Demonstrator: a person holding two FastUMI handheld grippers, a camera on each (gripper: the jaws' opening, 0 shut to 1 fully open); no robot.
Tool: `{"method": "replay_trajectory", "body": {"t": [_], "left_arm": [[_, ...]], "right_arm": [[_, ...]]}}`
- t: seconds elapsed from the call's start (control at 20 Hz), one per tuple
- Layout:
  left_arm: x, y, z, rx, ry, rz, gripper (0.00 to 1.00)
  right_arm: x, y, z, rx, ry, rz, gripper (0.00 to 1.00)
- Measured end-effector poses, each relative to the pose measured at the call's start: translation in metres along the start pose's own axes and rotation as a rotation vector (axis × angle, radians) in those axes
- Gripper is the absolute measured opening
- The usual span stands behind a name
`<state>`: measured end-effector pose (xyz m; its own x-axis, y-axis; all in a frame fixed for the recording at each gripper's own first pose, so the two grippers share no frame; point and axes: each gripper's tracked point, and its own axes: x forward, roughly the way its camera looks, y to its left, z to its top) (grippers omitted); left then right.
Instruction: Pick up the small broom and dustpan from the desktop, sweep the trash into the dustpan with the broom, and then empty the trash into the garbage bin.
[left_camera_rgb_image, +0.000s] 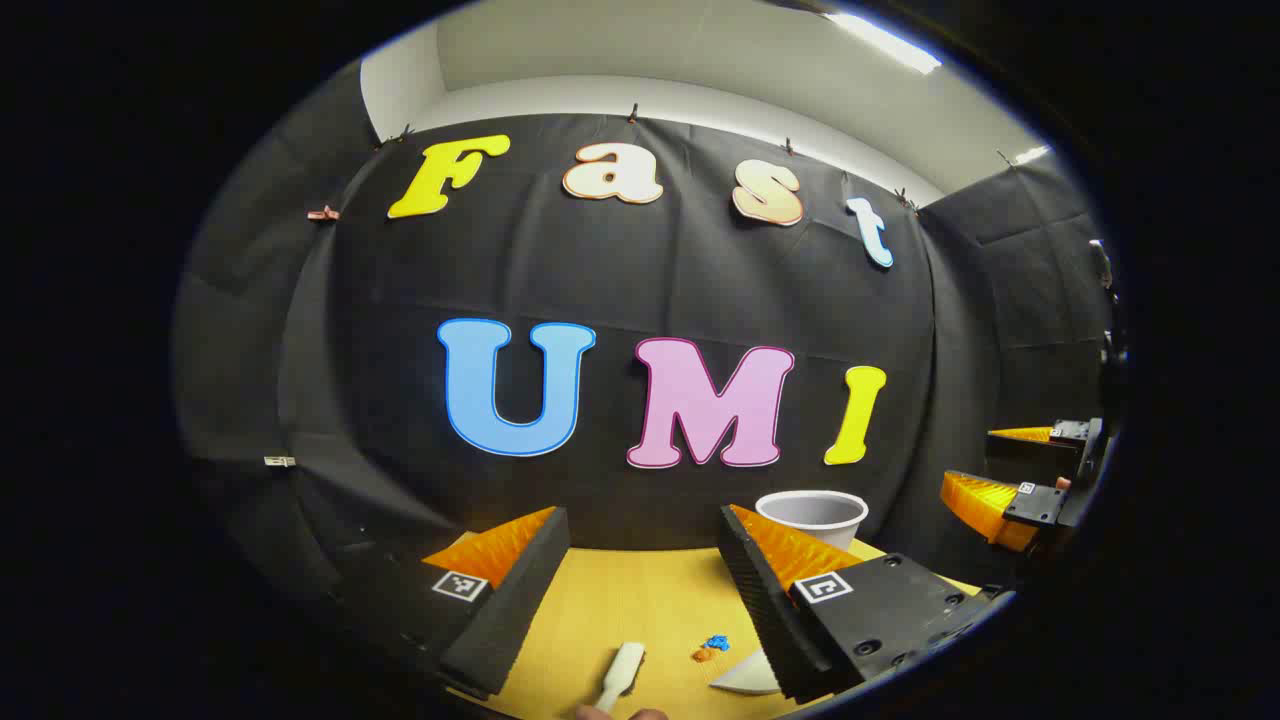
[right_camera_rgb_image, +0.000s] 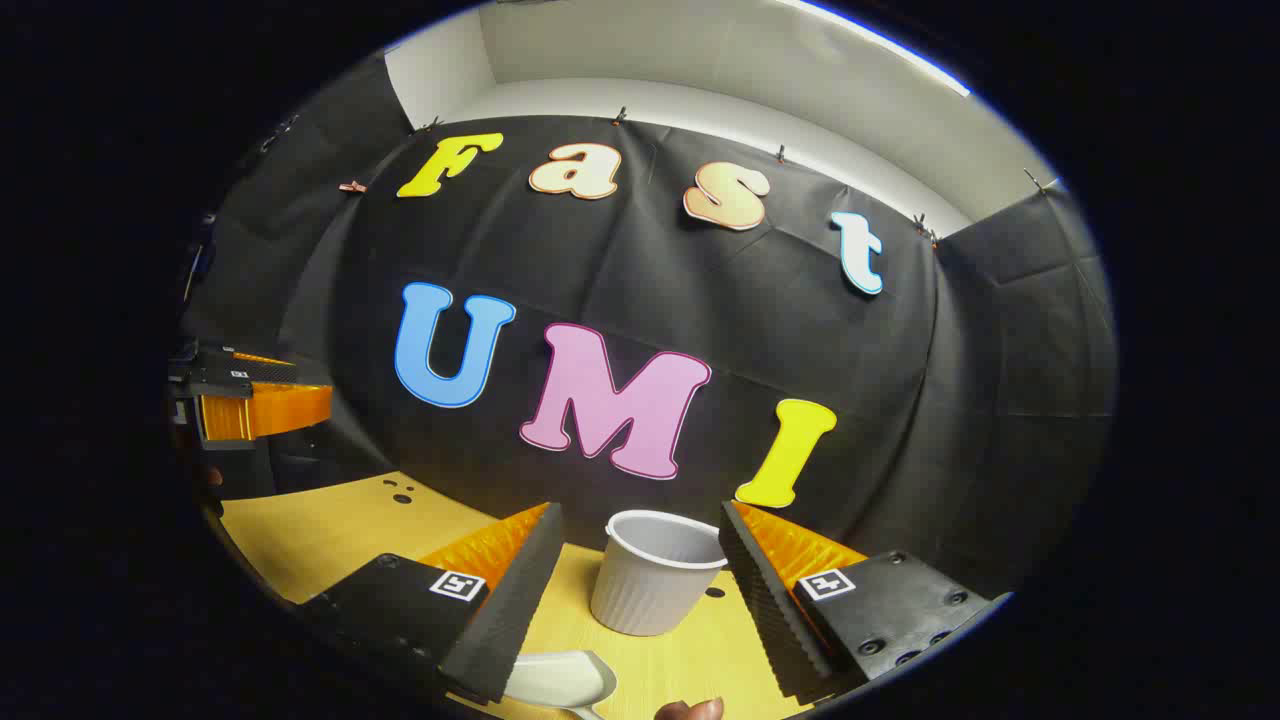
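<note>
Both tongs, the left gripper (left_camera_rgb_image: 640, 590) and right gripper (right_camera_rgb_image: 635, 590), are hovering released, pick-up pending: broom (left_camera_rgb_image: 620, 675) and dustpan (right_camera_rgb_image: 560, 680) are lying at the bench's near edge.

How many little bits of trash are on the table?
2 that I can see: a blue bit and an orange bit, side by side on the table between the broom and dustpan. More may be hidden.

Both views face the booth wall—sharing desktop (left_camera_rgb_image: 640, 600), bin (right_camera_rgb_image: 655, 575).
</note>
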<state>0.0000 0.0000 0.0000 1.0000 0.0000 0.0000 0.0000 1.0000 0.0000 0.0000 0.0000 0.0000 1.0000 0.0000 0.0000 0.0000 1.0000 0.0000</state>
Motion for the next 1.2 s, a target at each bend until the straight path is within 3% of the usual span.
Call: {"method": "replay_trajectory", "body": {"t": [0.85, 1.0, 1.2], "left_arm": [[0.028, 0.002, -0.010, 0.031, 0.035, 0.010, 0.95], [0.031, 0.001, -0.013, 0.043, 0.033, 0.005, 0.95], [0.034, 0.004, -0.021, 0.062, 0.039, 0.004, 0.95]], "right_arm": [[0.034, 0.005, -0.021, 0.050, 0.035, 0.043, 0.97], [0.034, 0.013, -0.034, 0.055, 0.068, 0.118, 0.97], [0.012, 0.031, -0.089, 0.096, 0.266, 0.310, 0.97]]}}
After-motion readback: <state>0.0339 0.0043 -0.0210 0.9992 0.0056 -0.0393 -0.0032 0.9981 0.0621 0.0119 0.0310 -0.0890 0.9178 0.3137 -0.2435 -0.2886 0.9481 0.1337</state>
